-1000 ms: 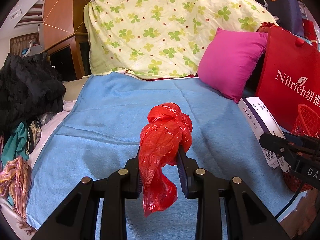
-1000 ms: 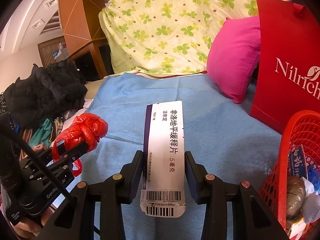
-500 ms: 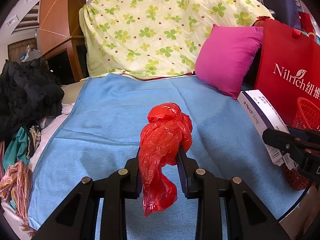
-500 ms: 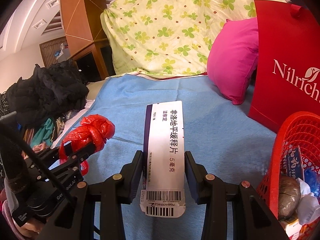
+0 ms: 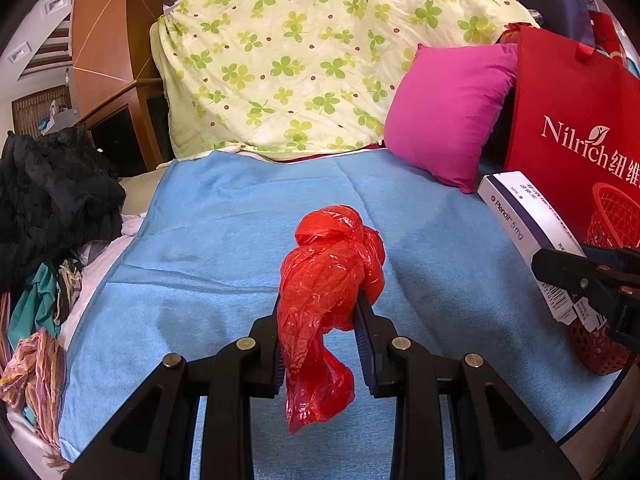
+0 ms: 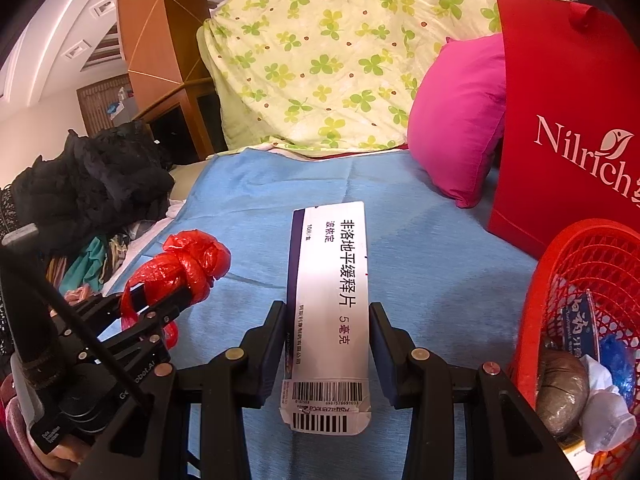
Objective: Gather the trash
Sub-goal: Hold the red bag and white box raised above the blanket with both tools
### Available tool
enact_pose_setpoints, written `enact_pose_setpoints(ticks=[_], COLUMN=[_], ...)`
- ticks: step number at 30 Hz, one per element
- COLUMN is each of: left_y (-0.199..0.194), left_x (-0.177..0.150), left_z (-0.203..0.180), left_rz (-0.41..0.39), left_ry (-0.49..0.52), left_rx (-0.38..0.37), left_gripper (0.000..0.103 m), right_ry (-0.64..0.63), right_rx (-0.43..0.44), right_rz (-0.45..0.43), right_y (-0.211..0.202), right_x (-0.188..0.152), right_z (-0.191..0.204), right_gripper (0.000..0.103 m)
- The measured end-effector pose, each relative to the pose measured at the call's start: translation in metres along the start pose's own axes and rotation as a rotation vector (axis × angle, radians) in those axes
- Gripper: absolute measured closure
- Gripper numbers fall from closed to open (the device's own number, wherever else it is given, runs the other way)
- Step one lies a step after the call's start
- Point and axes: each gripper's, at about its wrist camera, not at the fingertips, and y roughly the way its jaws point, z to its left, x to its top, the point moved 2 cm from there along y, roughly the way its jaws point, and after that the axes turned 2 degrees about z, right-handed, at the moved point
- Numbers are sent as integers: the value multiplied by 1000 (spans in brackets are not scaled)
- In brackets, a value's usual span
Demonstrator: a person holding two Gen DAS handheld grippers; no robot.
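A crumpled red plastic bag [image 5: 328,280] hangs above the blue blanket [image 5: 224,232], with my left gripper [image 5: 320,316] shut on it; its tail droops below the jaws. The same red plastic bag [image 6: 188,268] and left gripper [image 6: 160,300] show at the left of the right wrist view. My right gripper [image 6: 328,320] is shut on a long white medicine box [image 6: 330,304] with a barcode flap. That medicine box [image 5: 524,212] appears at the right of the left wrist view. A red mesh basket [image 6: 560,280] with several pieces of trash stands at the right.
A red "Nilrich" bag [image 6: 572,128] and a pink pillow [image 6: 460,120] stand at the back right. A clover-print quilt [image 5: 320,60] is heaped at the back. Dark clothes [image 5: 48,200] pile up at the left by the bed's edge.
Both grippers keep their hold. The left gripper's view has drifted slightly, so the basket and the box shifted a little; the right gripper stays almost still.
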Motion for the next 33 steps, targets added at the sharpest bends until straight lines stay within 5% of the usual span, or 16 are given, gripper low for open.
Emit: enact_pose_setpoints(ticks=[33], left_y=[-11], left_x=[-7], left_z=[-12], left_rz=[-38], left_ry=[84], left_rx=[-4], left_gripper=[71], right_ry=[7], right_rx=[-8], right_rz=[-27], right_y=[-16], right_x=[2], right_z=[-14], right_gripper=[60])
